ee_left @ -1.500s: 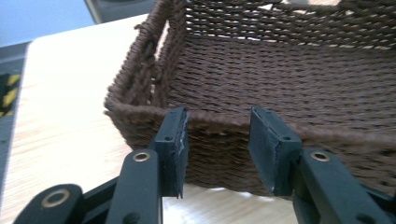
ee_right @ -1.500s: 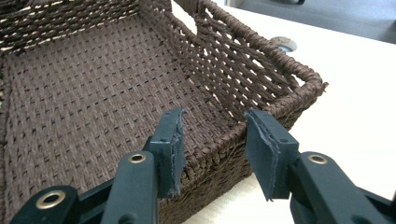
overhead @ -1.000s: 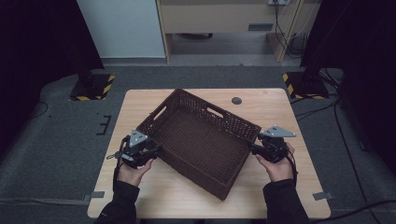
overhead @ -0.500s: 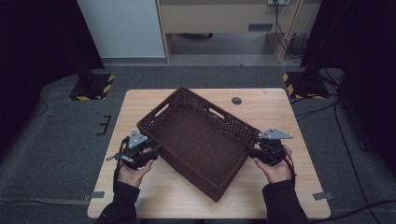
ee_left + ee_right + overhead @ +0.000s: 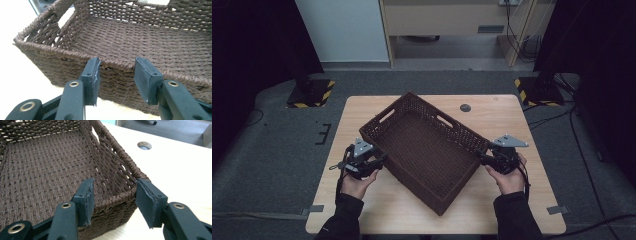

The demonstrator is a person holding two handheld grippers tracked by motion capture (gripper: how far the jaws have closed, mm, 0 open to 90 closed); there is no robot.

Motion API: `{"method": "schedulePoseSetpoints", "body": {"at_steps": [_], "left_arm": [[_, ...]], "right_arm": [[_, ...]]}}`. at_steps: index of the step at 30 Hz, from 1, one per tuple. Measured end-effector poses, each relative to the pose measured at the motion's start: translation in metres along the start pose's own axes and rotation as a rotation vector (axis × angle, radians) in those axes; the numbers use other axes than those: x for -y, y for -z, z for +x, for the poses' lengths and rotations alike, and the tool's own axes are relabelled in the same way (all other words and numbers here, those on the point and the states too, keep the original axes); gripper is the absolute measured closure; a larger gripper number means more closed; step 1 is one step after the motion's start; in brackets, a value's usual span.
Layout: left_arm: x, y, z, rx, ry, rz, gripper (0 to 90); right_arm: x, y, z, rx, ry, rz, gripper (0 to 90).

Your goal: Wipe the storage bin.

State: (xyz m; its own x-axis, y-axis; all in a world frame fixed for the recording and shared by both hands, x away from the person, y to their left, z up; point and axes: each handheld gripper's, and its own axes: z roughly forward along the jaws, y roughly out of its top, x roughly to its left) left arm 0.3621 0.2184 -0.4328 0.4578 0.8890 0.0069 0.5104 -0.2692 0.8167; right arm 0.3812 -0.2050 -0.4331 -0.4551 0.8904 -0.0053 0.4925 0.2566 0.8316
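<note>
**Desk:** Where does the basket sit?

**Operator:** I see the dark brown woven basket (image 5: 424, 150) resting on the pale wooden table (image 5: 512, 112), turned at an angle to the table's edges, one corner pointing toward the near edge. It holds nothing. A small round grommet hole (image 5: 465, 107) sits in the tabletop well beyond it.

**Desk:** And your left gripper?

**Operator:** My left gripper (image 5: 381, 160) is at the basket's left wall. In the left gripper view, the two black jaws stand apart in front of the braided rim (image 5: 117, 64), their tips just at the rim's outer face. I see no pad pressing on the weave, so nothing is gripped.

**Desk:** The right one?

**Operator:** My right gripper (image 5: 481, 158) meets the basket's right-hand corner. In the right gripper view its jaws straddle that corner (image 5: 117, 195), one inside the basket over the woven floor, the other outside over the table. They have just been opening, and a gap shows between each pad and the wall.
</note>
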Motion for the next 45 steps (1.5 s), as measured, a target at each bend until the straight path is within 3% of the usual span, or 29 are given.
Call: {"method": "schedulePoseSetpoints", "body": {"at_steps": [4,10,13,15,19,23,28,32,37,40,45], "left_arm": [[0.001,0.001,-0.002,-0.015,-0.011,0.004,55.4],[0.0,0.007,-0.011,0.051,-0.006,-0.02,53.6],[-0.001,0.006,-0.016,0.037,-0.036,-0.019,54.3],[-0.001,0.006,-0.015,0.031,-0.034,-0.013,54.1],[-0.001,0.004,-0.009,0.043,-0.013,-0.007,52.9],[-0.002,0.001,-0.008,0.017,-0.02,-0.013,53.5],[-0.001,0.001,-0.007,-0.007,-0.018,-0.008,54.2],[-0.002,0.005,-0.011,0.035,-0.01,-0.025,52.8],[-0.004,0.007,-0.018,0.038,-0.037,-0.034,53.1],[-0.004,0.006,-0.014,0.037,-0.031,-0.032,52.7],[-0.004,0.004,-0.008,0.051,-0.001,-0.034,51.3]], "right_arm": [[0.0,0.002,0.003,-0.002,-0.002,0.019,49.8],[0.001,0.007,0.009,-0.003,-0.005,0.036,49.7],[0.0,0.008,0.009,-0.01,-0.009,0.046,49.4],[-0.002,0.009,0.007,-0.018,-0.008,0.046,49.5],[-0.003,0.01,0.002,0.023,0.013,0.014,46.8],[-0.001,0.004,-0.006,0.035,0.017,-0.012,47.1],[0.002,-0.001,-0.009,-0.009,-0.001,-0.016,51.6],[0.002,0.003,-0.009,-0.022,-0.014,0.003,52.8],[0.002,0.01,0.0,-0.032,-0.019,0.026,52.6],[0.0,0.012,0.001,-0.04,-0.006,0.04,53.0],[-0.001,0.006,-0.005,-0.018,0.016,0.003,56.1]]}}
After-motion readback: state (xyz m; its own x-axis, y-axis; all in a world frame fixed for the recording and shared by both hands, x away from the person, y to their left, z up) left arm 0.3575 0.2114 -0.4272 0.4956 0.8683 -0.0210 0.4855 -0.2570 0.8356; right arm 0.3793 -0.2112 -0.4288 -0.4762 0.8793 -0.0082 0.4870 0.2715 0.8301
